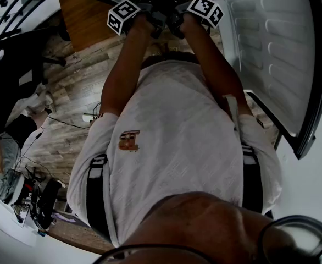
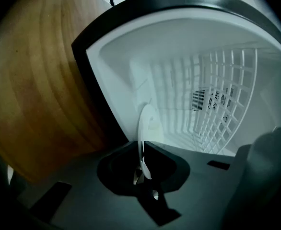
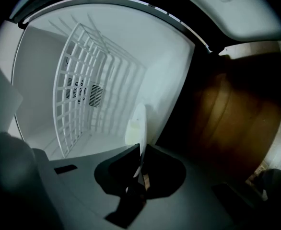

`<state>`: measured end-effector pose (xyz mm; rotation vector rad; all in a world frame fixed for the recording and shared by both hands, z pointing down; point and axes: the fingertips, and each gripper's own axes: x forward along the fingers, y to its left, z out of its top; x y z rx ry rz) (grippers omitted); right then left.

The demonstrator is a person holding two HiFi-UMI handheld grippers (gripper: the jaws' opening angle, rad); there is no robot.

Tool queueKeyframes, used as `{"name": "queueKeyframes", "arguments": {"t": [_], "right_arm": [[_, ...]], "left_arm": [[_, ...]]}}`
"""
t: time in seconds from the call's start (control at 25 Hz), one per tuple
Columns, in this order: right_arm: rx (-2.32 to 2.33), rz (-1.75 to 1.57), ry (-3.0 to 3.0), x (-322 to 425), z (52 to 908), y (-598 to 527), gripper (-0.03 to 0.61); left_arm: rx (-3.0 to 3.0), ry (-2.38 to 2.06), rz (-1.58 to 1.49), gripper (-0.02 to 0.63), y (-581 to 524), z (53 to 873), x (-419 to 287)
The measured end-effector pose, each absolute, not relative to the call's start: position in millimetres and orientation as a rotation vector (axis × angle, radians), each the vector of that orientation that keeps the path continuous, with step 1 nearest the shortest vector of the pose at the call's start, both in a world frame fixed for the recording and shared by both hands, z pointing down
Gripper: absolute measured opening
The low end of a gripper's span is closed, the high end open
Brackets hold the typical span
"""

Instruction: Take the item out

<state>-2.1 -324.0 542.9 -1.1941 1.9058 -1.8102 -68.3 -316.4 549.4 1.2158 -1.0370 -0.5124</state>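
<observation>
From the head view, only both arms can be seen reaching far into the small fridge, its door (image 1: 276, 48) swung open at right; the jaws are cut off there. The left gripper (image 2: 141, 152) view shows its jaws narrow, clamped on the edge of a flat white item (image 2: 146, 123) inside the fridge, near the wire rack (image 2: 222, 104). In its own view, the right gripper (image 3: 140, 155) pinches the item likewise.

inside the open white fridge compartment (image 2: 116, 56), a white wire rack (image 2: 222, 99) stands at the back. a thin white plate (image 2: 146, 121) stands on edge before it, between the jaws of the left gripper (image 2: 141, 169) and the right gripper (image 3: 139, 169). a brown wooden panel (image 2: 35, 80) lies left of the compartment, and the white fridge door (image 1: 271, 54) lies to its right.
</observation>
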Motion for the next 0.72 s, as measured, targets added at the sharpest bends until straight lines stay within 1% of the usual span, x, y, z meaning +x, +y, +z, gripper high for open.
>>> {"name": "queueKeyframes", "arguments": {"t": [0.32,0.72], "right_arm": [[-1.138,-1.829,1.853,-6,541,-314,0.049],[-1.059,-1.793,1.876,-14,518,-304,0.049]], "left_arm": [[1.23,-1.017,-0.563,0.034,-308,544,-73],[1.284,-0.978,-0.631,0.029,-297,518,-80]]}}
